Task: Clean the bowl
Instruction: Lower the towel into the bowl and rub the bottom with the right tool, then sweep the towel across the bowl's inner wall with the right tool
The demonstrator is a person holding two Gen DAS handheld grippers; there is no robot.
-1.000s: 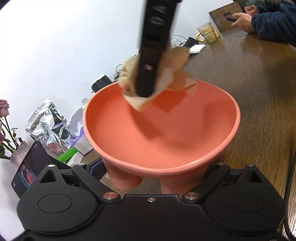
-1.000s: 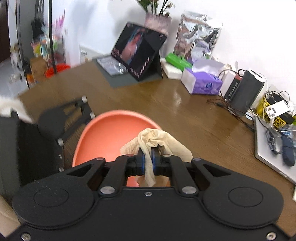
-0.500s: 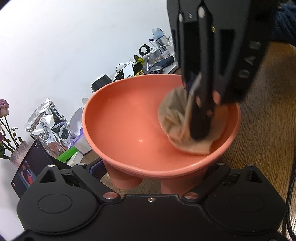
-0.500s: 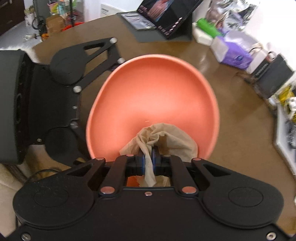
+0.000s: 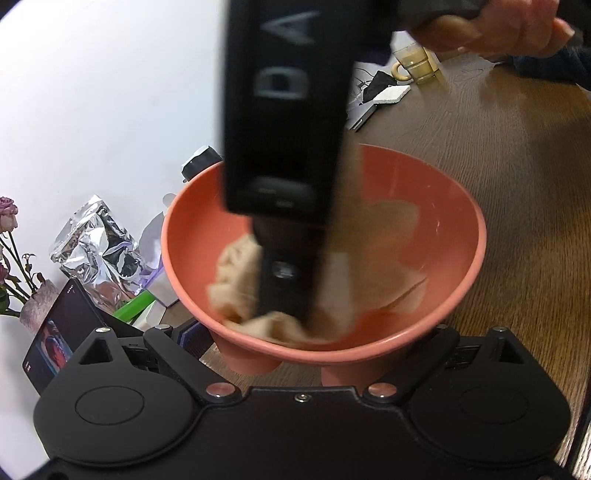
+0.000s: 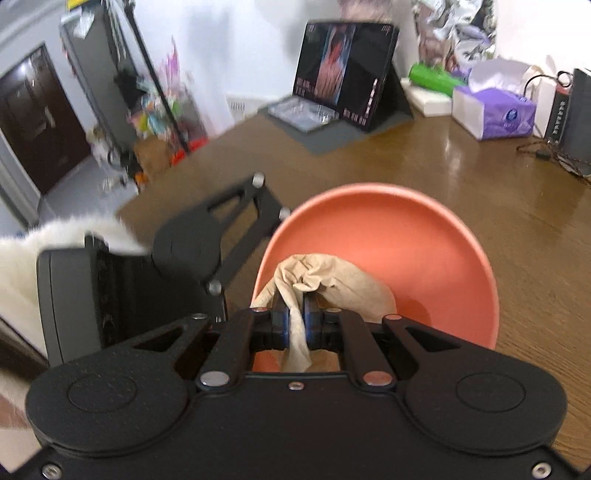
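Cloth (image 6: 334,284) in right tongs (image 6: 296,320) presses bowl (image 6: 424,240) wall near rim.

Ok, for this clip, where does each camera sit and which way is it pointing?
Left wrist view: sits on the left hand-held gripper, looks along its fingers across the bowl at the wall; a hand shows top right.
Right wrist view: sits on the right hand-held gripper, which pinches the cloth, looks over the bowl towards the tablet; a white fluffy sleeve shows.
Shared: bowl, cloth, table, and each sees the other gripper.
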